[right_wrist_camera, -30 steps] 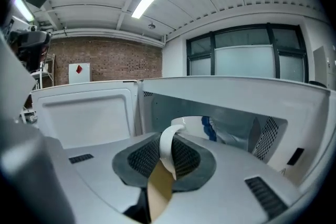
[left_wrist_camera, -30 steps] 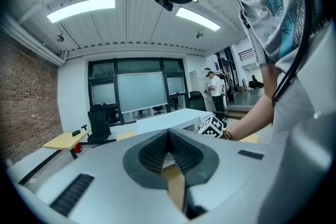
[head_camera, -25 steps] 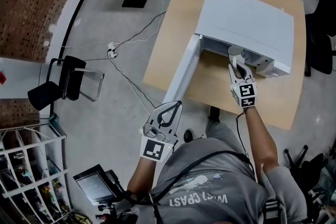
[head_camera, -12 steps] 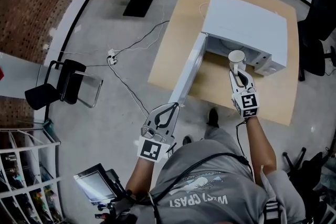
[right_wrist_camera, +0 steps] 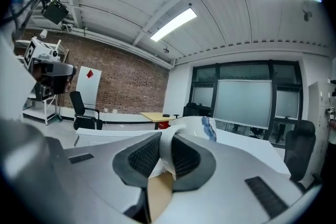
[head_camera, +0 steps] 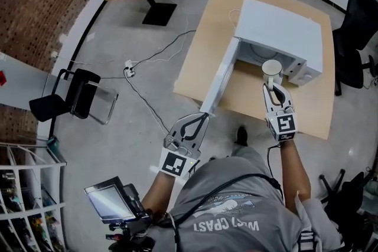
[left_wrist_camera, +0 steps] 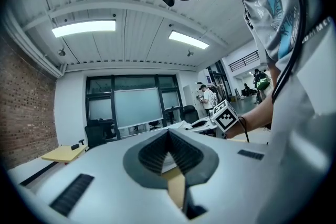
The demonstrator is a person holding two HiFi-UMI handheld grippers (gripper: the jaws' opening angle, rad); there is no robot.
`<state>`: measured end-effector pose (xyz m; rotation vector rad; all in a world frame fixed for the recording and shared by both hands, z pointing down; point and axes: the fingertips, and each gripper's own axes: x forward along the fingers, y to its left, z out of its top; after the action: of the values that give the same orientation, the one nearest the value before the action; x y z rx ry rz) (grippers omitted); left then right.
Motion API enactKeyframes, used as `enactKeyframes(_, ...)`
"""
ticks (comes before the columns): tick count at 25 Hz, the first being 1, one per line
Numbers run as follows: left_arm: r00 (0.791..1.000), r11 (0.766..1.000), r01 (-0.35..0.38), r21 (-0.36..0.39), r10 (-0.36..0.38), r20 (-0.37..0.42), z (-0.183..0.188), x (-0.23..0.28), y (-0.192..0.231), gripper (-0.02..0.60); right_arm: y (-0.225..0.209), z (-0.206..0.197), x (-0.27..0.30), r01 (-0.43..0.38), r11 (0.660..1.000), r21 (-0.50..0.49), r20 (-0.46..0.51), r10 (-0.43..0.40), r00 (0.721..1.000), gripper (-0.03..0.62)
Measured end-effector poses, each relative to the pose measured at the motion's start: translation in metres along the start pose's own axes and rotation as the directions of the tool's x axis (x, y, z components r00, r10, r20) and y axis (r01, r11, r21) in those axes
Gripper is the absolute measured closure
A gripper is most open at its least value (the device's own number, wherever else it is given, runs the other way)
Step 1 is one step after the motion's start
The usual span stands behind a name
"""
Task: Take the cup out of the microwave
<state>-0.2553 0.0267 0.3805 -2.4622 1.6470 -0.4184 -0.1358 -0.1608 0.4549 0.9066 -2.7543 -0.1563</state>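
Right hand-held gripper (right_wrist_camera: 163,157) was clamped on the white cup (right_wrist_camera: 195,124) handle; only the right gripper view showed that, plus an unreadable blue print. Head view put the cup just outside the open microwave (head_camera: 283,26), over the surface (head_camera: 198,62). Left hand-held gripper (left_wrist_camera: 169,150) was together, empty.

- The right gripper (head_camera: 275,91) is drawing back from the microwave (head_camera: 283,23) and rising, with its jaws clamped on the handle of the cup (head_camera: 271,68).
- The cup is leaving the mouth of the microwave and coming clear in front of it, above the table (head_camera: 201,68).
- The left gripper (head_camera: 198,122) is shifting slightly beside the free end of the open door (head_camera: 221,82).
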Motion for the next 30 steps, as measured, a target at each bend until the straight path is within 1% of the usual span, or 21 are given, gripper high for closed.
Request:
enactKeyframes(4, 1.0, 0.999, 0.005, -0.036, -0.005, 0.027, 0.003, 0.0, -0.011, 0.555, 0.005, 0.014, -0.021, 0.008, 1.0, -0.026, 0.001, -0.008, 1.0, 0.536)
enactKeyframes(7, 0.998, 0.999, 0.014, -0.043, -0.011, 0.063, 0.008, -0.007, -0.012, 0.555, 0.015, 0.027, -0.035, 0.019, 0.999, -0.027, -0.004, -0.019, 1.0, 0.536)
enactKeyframes(10, 0.996, 0.999, 0.017, -0.038, -0.013, 0.089, 0.016, -0.023, -0.007, 0.555, 0.032, 0.053, -0.045, 0.022, 1.0, -0.003, 0.04, -0.022, 0.999, 0.536)
enactKeyframes(13, 0.995, 1.0, 0.009, -0.028, -0.006, 0.1, 0.02, -0.034, -0.009, 0.555, 0.04, 0.066, -0.055, 0.02, 1.0, -0.007, 0.1, -0.019, 0.995, 0.536)
enactKeyframes(15, 0.994, 1.0, 0.005, -0.022, -0.003, 0.109, 0.021, -0.041, -0.011, 0.555, 0.048, 0.076, -0.063, 0.021, 1.0, -0.004, 0.105, -0.02, 0.994, 0.536)
enactKeyframes(17, 0.993, 1.0, 0.001, -0.02, 0.002, 0.12, 0.023, -0.053, -0.011, 0.555, 0.054, 0.076, -0.071, 0.028, 0.999, -0.018, 0.106, -0.026, 0.994, 0.536)
enactKeyframes(22, 0.988, 1.0, -0.005, -0.022, 0.008, 0.155, 0.029, -0.082, -0.011, 0.555, 0.075, 0.09, -0.089, 0.033, 0.998, -0.051, 0.143, -0.025, 0.989, 0.536)
enactKeyframes(26, 0.982, 0.999, -0.003, -0.04, 0.01, 0.187, 0.033, -0.094, -0.02, 0.555, 0.082, 0.104, -0.109, 0.042, 0.999, -0.028, 0.171, -0.037, 0.985, 0.536)
enactKeyframes(28, 0.98, 1.0, 0.008, -0.027, -0.002, 0.199, 0.038, -0.099, -0.023, 0.555, 0.086, 0.114, -0.121, 0.047, 0.999, -0.016, 0.187, -0.043, 0.981, 0.536)
enactKeyframes(30, 0.98, 1.0, 0.028, 0.002, -0.027, 0.196, 0.04, -0.108, -0.026, 0.555, 0.093, 0.124, -0.133, 0.055, 0.998, -0.012, 0.2, -0.052, 0.979, 0.536)
